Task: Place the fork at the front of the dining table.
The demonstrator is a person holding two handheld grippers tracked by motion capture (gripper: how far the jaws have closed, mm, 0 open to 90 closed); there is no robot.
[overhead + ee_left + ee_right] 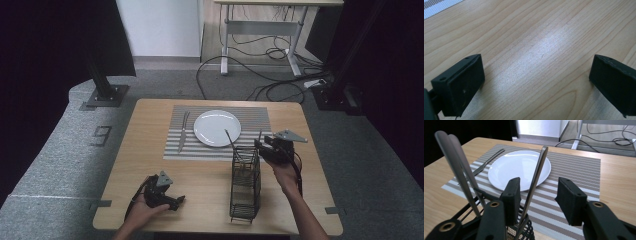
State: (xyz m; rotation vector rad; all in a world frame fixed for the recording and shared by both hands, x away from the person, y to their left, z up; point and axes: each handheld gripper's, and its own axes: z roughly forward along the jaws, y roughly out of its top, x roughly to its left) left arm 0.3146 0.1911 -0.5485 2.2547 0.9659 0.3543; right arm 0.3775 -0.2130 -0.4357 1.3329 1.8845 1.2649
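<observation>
Left gripper (176, 201) rests low on the near-left part of the table (150, 150), held in the person's left hand (142, 212) – fingers (461, 82) spread wide over bare wood, nothing between them.

Further back, a striped placemat (255, 117) lies across the far middle of the table. On its left part lies a knife (183, 131), lengthwise, just beside the white plate (217, 127), which sits in the placemat's middle.

Right of centre stands a black wire cutlery rack (245, 185), tall, upright, near the front edge. Metal handles stick up out of its top; two (459, 167) lean left in the right gripper view.

Right gripper (261, 145) is at the rack's top, held in the right hand (285, 172). Its fingers (512, 195) are partly spread and stand either side of one slim utensil handle (537, 170) that rises from the rack – left finger close to it or touching, cannot tell; right finger clearly apart from it. Not pinched.
</observation>
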